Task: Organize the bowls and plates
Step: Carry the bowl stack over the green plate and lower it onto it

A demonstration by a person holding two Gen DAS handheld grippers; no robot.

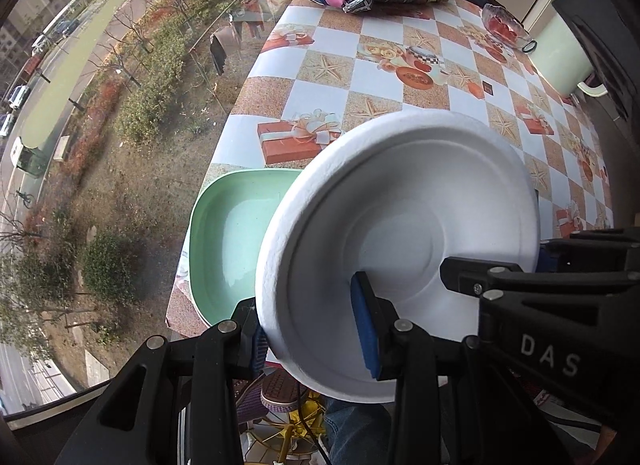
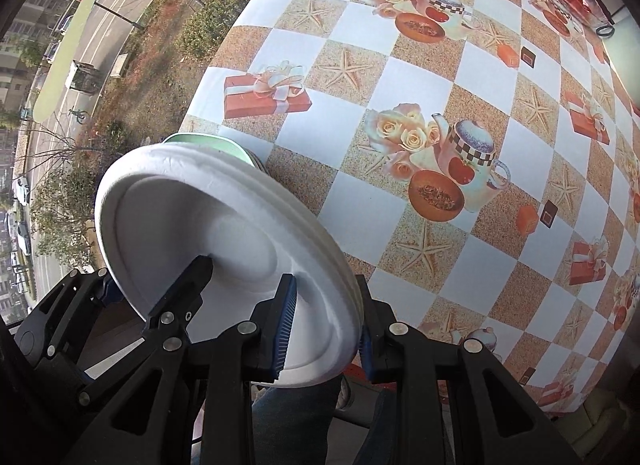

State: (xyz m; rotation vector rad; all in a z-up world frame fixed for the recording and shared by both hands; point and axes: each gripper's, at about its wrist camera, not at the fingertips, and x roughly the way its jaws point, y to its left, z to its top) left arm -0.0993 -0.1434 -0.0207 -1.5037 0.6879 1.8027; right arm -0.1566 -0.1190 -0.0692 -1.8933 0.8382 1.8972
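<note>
Checkered bench [image 2: 400, 77] beside a window. Both sets of jaws clamped on white foam plate's [image 1: 400, 225] rim, held tilted above green plate [image 1: 228, 241] (bench's near corner). Mid-carry; next, likely lowering onto green plate.

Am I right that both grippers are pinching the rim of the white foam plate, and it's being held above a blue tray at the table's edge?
Nearly. The left gripper and right gripper do both pinch the rim of the white foam plate, but the tray under it at the table edge is mint green, not blue. The left wrist view shows this best.
</note>
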